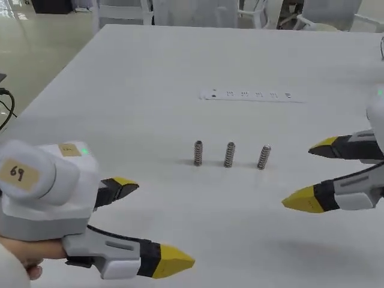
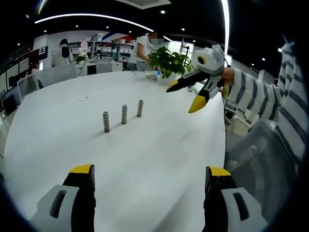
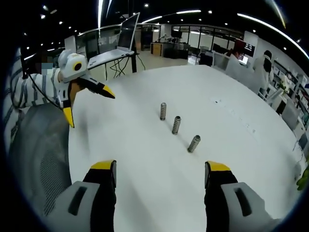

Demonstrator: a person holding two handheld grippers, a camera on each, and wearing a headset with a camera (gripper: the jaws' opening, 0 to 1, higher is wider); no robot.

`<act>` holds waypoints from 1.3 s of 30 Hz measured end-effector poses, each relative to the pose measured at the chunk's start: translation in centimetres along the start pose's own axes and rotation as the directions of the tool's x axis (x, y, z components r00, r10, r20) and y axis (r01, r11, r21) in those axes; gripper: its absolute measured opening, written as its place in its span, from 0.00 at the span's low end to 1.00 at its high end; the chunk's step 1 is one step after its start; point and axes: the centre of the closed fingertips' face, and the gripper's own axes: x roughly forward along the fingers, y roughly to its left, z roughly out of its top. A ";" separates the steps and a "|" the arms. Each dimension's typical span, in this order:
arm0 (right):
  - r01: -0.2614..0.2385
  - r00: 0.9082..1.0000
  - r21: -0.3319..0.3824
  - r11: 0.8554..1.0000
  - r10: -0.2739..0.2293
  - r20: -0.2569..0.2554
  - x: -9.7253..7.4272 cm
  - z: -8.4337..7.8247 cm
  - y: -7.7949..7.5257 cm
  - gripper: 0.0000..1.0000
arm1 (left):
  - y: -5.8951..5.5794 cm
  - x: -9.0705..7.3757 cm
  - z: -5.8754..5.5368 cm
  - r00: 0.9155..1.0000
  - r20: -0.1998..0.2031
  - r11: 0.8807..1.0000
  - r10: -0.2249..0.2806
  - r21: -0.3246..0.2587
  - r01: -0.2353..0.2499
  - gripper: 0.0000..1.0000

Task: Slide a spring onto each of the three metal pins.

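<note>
Three springs stand upright in a row on the white table: left spring (image 1: 198, 153), middle spring (image 1: 229, 154), right spring (image 1: 264, 157), which leans a little. The same row appears as springs (image 2: 122, 114) in the left gripper view and springs (image 3: 176, 124) in the right gripper view. Any pins inside them are hidden. My left gripper (image 1: 159, 225) hovers at the near left, open and empty, its yellow tips (image 2: 150, 175) wide apart. My right gripper (image 1: 312, 174) hangs at the right of the row, open, with nothing between its fingers (image 3: 159, 170).
A white power strip (image 1: 252, 95) lies flat on the table beyond the springs. Chairs stand past the far table edge (image 1: 240, 27). A potted plant (image 2: 169, 61) sits at one table end, a laptop (image 3: 120, 41) on a nearby desk. People stand in the background.
</note>
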 end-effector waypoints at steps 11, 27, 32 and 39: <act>0.039 0.990 0.024 0.999 -0.042 0.133 -1.6 -0.5 1.4 0.95 | 0.3 -0.5 -0.7 1.000 -0.001 1.000 0.013 -0.014 -0.013 0.91; 0.100 0.963 0.201 0.974 -0.146 0.226 -1.8 -2.6 2.9 1.00 | 1.1 -0.8 -2.0 0.996 -0.004 0.996 0.093 -0.008 -0.093 0.93; 0.098 0.963 0.220 0.971 -0.148 0.224 -1.4 -3.4 3.3 1.00 | 0.6 -0.1 -2.0 0.996 -0.006 0.996 0.085 -0.015 -0.085 0.94; 0.082 0.952 0.234 0.969 -0.146 0.269 -2.1 -3.4 4.0 1.00 | 0.5 -0.1 -1.6 0.997 0.011 0.996 0.079 -0.031 -0.079 0.94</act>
